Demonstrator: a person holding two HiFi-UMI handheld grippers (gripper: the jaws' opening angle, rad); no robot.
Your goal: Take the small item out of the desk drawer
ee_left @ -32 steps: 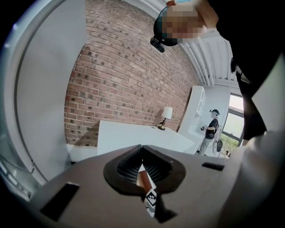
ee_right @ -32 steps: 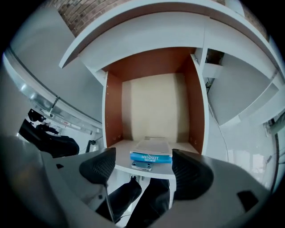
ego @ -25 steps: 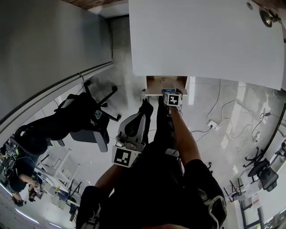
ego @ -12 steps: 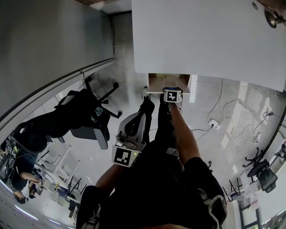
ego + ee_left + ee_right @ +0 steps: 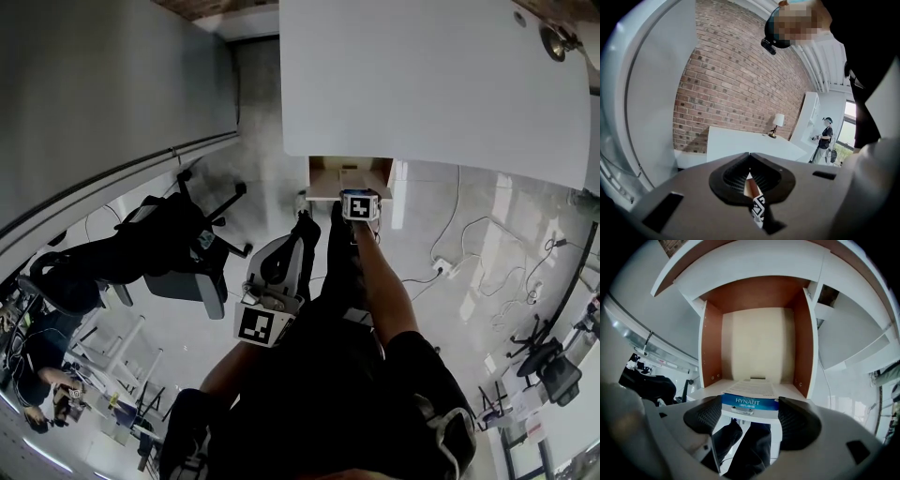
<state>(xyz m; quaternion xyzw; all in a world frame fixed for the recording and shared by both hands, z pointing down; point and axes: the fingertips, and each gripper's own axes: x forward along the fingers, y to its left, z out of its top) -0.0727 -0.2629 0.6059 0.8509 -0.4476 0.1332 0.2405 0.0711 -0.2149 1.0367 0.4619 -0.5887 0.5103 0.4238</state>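
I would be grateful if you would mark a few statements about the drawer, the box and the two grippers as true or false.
1. The right gripper has a blue-and-white box between its fingers. True.
2. The left gripper has its fingers spread wide. False: they are together, with nothing between them.
3. The drawer under the desk is open. True.
4. The left gripper is reaching into the drawer. False: it is held near the person's body, short of the drawer.
5. A lamp stands on the desk. True.
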